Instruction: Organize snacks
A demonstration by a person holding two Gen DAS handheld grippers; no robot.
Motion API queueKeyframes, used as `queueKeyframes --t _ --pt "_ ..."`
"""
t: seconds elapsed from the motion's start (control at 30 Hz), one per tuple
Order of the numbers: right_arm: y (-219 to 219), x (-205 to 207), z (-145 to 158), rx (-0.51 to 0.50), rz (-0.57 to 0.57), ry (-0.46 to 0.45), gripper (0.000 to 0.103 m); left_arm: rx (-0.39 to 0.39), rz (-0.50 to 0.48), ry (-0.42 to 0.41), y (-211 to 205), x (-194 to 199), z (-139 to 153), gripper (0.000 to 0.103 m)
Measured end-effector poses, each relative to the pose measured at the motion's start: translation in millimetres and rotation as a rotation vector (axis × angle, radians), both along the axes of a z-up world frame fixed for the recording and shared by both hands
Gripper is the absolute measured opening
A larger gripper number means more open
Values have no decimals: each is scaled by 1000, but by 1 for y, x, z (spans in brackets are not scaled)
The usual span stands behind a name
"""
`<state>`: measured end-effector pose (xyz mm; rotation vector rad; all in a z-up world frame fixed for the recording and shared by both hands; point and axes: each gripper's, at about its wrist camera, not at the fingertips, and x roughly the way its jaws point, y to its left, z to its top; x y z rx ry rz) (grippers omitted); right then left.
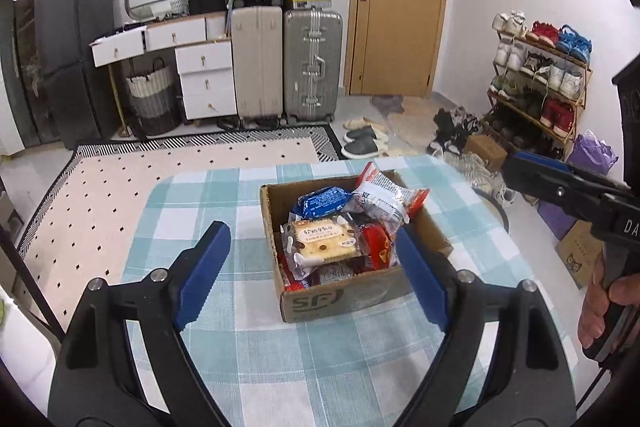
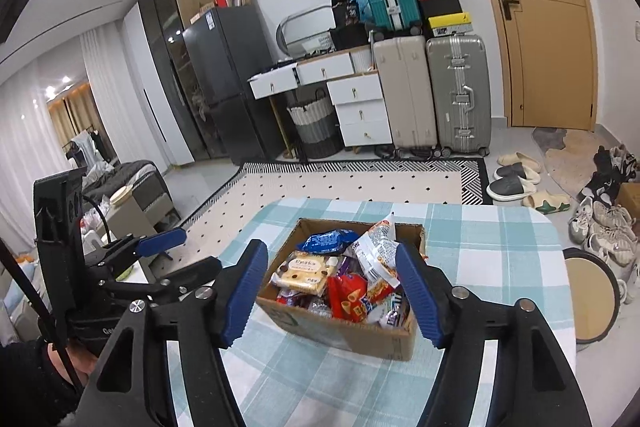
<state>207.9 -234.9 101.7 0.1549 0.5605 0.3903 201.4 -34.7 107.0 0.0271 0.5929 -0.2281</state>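
An open cardboard box (image 1: 332, 303) (image 2: 344, 335) stands on a table with a teal-and-white checked cloth (image 1: 200, 195) (image 2: 500, 247). The box is full of snacks: a cracker packet (image 1: 320, 243) (image 2: 304, 269), a blue packet (image 1: 320, 201) (image 2: 328, 241), a white-and-red bag (image 1: 380, 195) (image 2: 376, 251) and a red packet (image 1: 376, 243) (image 2: 348, 295). My left gripper (image 1: 310, 229) hangs open in front of the box, holding nothing. My right gripper (image 2: 330, 247) is open too, raised before the box and empty. Each gripper shows at the edge of the other's view: the right gripper (image 1: 520, 169) and the left gripper (image 2: 160, 243).
A round stool (image 2: 592, 299) stands by the table's right edge. Beyond the table lie a dotted rug (image 1: 160, 179), suitcases (image 1: 312, 63), a white drawer unit (image 1: 204, 75), a shoe rack (image 1: 540, 75) and slippers (image 2: 512, 183). A hand (image 1: 600, 299) holds the right gripper's grip.
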Motion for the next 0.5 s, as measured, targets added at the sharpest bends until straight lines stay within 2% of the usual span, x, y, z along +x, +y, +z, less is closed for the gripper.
queueKeyframes --t 0.13,0.23,0.27,0.3,0.33,0.5 --pt "-11 -31 2 16 -18 -51 86 3 27 -52 10 -30 11 86" --pt "-18 -55 1 25 -27 -78 87 -11 37 -81 18 -54 15 92" --pt "-21 -65 0 30 -29 -92 87 -15 39 -88 19 -60 15 100" --pt "-24 -73 -1 32 -35 -107 89 -19 49 -106 22 -71 16 103" --pt "-27 -84 -2 28 -44 -128 92 -23 50 -124 25 -79 17 103" --pt "-35 -126 -12 10 -57 -197 92 -11 68 -196 34 -112 11 103"
